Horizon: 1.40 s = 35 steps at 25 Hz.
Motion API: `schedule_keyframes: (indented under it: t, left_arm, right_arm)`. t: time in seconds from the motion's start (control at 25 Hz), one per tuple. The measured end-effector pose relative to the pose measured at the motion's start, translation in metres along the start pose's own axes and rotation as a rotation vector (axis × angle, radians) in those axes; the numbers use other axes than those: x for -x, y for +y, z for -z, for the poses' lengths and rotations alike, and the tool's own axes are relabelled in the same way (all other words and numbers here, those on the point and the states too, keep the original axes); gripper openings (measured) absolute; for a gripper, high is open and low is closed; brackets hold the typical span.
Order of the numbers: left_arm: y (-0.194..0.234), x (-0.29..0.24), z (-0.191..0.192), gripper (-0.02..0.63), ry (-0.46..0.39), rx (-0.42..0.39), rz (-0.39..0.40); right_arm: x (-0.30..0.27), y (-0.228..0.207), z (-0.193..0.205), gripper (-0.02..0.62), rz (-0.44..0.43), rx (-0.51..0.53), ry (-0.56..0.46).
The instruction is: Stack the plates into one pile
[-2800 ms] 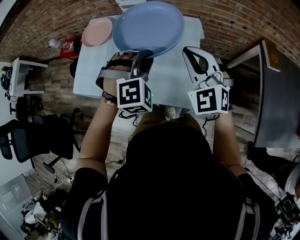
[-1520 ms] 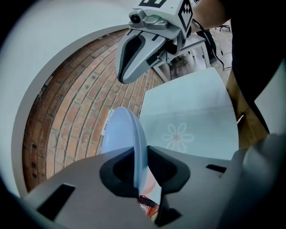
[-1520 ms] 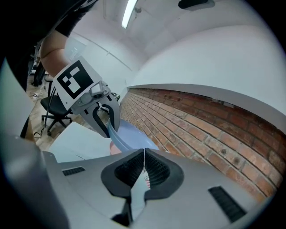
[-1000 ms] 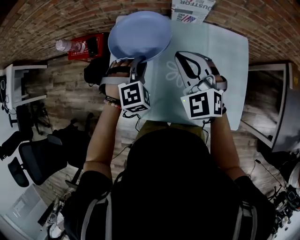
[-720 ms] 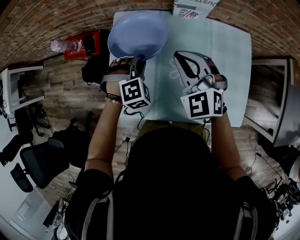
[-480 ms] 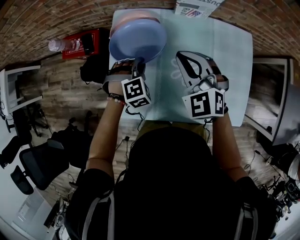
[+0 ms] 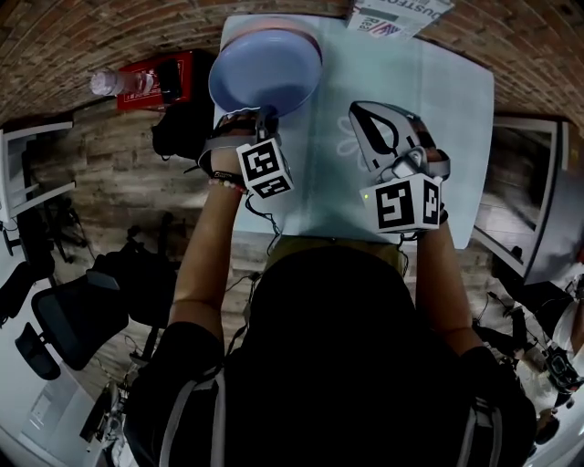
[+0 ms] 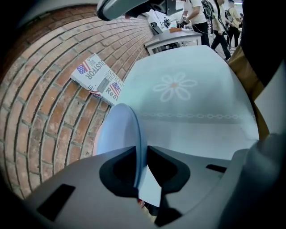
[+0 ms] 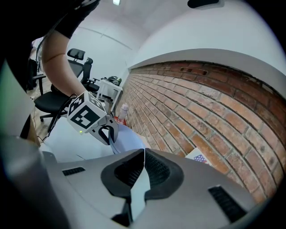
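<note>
Flanking blue plate (image 7: pixel 265 68): newspaper (image 7: pixel 399 15), bottle (image 7: pixel 103 82)

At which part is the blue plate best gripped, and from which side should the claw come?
Grip the thin rim at the edge nearest the person, one jaw above and one below. The blue plate is wide and shallow, so only its rim fits, and the brick wall stands close behind the far side. The left claw holds it there.

Open tabletop (image 7: pixel 456 109) beside blue plate (image 7: pixel 265 71)
</note>
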State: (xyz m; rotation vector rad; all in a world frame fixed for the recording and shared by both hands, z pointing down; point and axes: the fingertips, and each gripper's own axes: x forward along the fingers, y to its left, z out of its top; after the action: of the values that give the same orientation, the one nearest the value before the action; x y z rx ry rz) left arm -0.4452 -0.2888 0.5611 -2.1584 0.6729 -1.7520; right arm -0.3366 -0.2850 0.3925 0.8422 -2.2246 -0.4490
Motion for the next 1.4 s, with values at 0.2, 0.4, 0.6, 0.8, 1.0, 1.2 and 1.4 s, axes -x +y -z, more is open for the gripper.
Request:
schedule_keyframes:
  t: [0.2,0.4,0.6,0.8,1.0,1.2,1.4]
  left_arm:
    - [-0.001,-0.007,0.006,0.074,0.013,0.001,0.014]
    - [-0.005,-0.014,0.007,0.084,0.018,0.032,0.011]
    - [-0.007,-0.015,0.005,0.104,-0.001,0.050,-0.004]
    - [-0.006,-0.014,0.008,0.110,0.008,0.054,-0.011]
    - [-0.010,-0.010,0.011,0.110,0.011,0.064,-0.005]
    - [-0.017,-0.006,0.012,0.110,0.013,0.073,-0.003]
    - [-0.019,0.002,0.002,0.110,0.002,0.098,-0.001]
  right_arm:
    - [-0.002,-0.003,-0.001,0.037,-0.001,0.017,0.020]
    - [-0.002,-0.006,-0.002,0.037,0.003,0.033,0.027]
    - [0.000,-0.006,-0.001,0.037,0.004,0.039,0.030]
    - [0.001,-0.003,-0.002,0.037,0.003,0.042,0.028]
    - [0.005,0.001,-0.004,0.037,0.006,0.043,0.029]
    - [0.011,0.007,-0.005,0.037,0.005,0.045,0.030]
    - [0.020,0.009,-0.004,0.037,0.013,0.046,0.022]
